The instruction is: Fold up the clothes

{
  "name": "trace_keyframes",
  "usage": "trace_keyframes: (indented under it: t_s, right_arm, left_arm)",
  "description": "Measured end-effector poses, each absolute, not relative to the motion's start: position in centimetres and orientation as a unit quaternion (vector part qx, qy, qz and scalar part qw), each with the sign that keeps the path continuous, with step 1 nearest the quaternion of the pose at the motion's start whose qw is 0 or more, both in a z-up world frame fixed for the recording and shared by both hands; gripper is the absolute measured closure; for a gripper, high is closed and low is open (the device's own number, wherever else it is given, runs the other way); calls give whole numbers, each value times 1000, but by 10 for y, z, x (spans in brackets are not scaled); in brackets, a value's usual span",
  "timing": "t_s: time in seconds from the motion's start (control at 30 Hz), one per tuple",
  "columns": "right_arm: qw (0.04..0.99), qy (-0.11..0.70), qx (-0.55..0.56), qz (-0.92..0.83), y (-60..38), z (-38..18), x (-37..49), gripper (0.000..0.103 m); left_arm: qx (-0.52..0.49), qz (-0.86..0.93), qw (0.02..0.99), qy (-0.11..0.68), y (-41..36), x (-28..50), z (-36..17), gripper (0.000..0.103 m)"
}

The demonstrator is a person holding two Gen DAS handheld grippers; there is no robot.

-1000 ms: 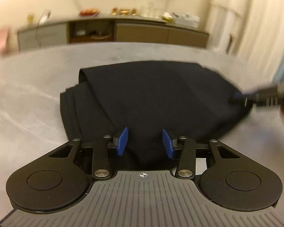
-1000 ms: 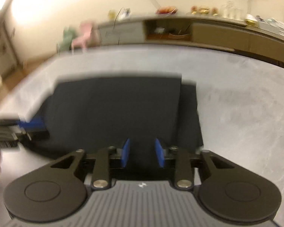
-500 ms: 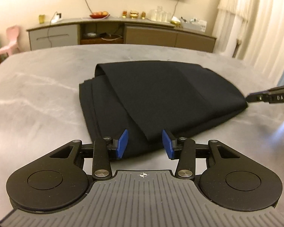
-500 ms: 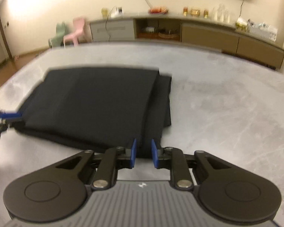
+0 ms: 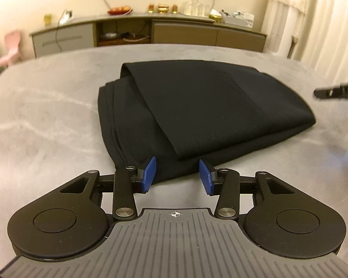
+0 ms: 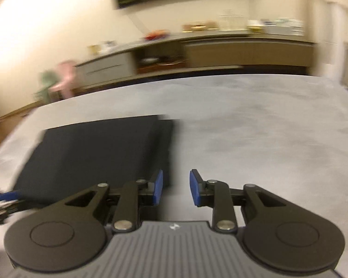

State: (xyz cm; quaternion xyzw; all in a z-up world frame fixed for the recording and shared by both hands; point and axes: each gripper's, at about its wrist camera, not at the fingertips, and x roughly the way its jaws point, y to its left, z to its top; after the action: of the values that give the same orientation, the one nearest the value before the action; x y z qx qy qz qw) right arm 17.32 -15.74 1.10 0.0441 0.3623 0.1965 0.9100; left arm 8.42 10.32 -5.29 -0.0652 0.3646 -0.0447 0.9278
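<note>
Black cloth, one item: a folded garment [image 5: 197, 106] lying on the grey marbled bench [image 5: 46, 120], centre of the left wrist view and lower left of the right wrist view [image 6: 97, 153]. We count several stacked layers along its left edge; the top panel sits slightly askew over them.

Left hand-held gripper [image 5: 176, 176]: blue pads apart, nothing between them, its mouth just at the garment's near edge. Right hand-held gripper [image 6: 175, 187]: pads apart and empty, over bare bench just right of the cloth; that view is blurred.

Risks, as we judge them: a pinch at the near edge could catch only the top layers and drag the stack open; a sideways pull could slide the whole bundle on the smooth bench; the skewed top panel may slip further if nudged.

Surroundings: sideboard [image 5: 150, 32] along the far wall with a fruit bowl [image 5: 119, 10] and jars; pink chair [image 5: 9, 48] at far left; curtain [image 5: 313, 23] at upper right. Nothing else lies on the bench near the garment, and we see no obstruction.
</note>
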Motion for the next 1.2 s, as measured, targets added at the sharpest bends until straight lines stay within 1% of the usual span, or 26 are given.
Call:
trace_keyframes:
  t_s: [0.03, 0.07, 0.1, 0.13, 0.17, 0.2, 0.23, 0.27, 0.3, 0.37, 0.47, 0.9, 1.07, 1.2]
  right_arm:
    - [906, 364, 31, 215, -145, 11, 168, 75]
    - [904, 366, 14, 221, -134, 11, 164, 69]
    - [903, 370, 3, 219, -126, 11, 158, 60]
    - [903, 373, -6, 215, -119, 11, 153, 55]
    - [902, 377, -15, 211, -112, 11, 147, 47]
    - [903, 376, -25, 209, -106, 11, 139, 39]
    - [903, 373, -34, 208, -100, 12, 131, 35]
    - [905, 368, -43, 208, -95, 14, 122, 28]
    - [907, 364, -50, 209, -91, 15, 114, 24]
    - [908, 357, -60, 211, -86, 18, 101, 24]
    - [911, 357, -56, 200, -91, 19, 92, 23]
    - [919, 354, -44, 170, -109, 20, 75, 18]
    - [919, 355, -47, 167, -109, 18, 76, 18]
    - [919, 354, -48, 166, -109, 18, 76, 18]
  left_arm:
    - [-91, -44, 923, 372, 106, 79, -51, 57]
    - [-110, -41, 919, 377, 106, 72, -49, 47]
    - [-127, -37, 915, 382, 106, 65, -47, 37]
    - [-143, -33, 910, 387, 105, 58, -45, 33]
    - [-145, -29, 909, 389, 101, 51, -43, 27]
    - [-135, -26, 910, 391, 94, 46, -41, 27]
    - [-124, -22, 911, 393, 87, 41, -39, 25]
    - [-113, -18, 911, 395, 79, 36, -37, 21]
    - [-105, -19, 911, 397, 72, 33, -35, 16]
    - [-96, -21, 911, 401, 61, 29, -31, 11]
    - [-91, -20, 909, 406, 46, 28, -27, 8]
    - [-98, -32, 902, 420, -7, 35, -19, 8]
    - [-71, -50, 910, 405, -26, 28, -12, 8]
    - [-68, -54, 909, 407, -28, 26, -12, 8]
